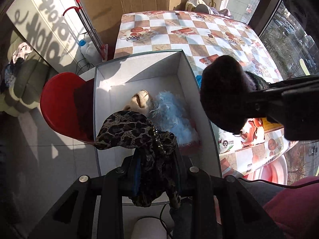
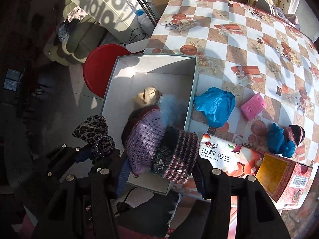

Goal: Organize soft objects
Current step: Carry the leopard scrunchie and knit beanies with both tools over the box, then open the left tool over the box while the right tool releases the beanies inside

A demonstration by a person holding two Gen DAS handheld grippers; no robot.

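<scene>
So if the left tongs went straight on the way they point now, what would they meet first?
Probably the fluffy blue item lying in the white box, past the leopard-print cloth they grip; depth is unclear.

Black gripper [image 1: 157,171], silver screws, maroon sleeve [image 1: 295,205]

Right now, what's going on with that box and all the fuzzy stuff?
A person is packing soft things into an open white box. The left gripper is clamped on a leopard-print cloth above the box. The right gripper holds a purple knit hat over it. A beige plush and a fluffy blue item already lie inside.
</scene>
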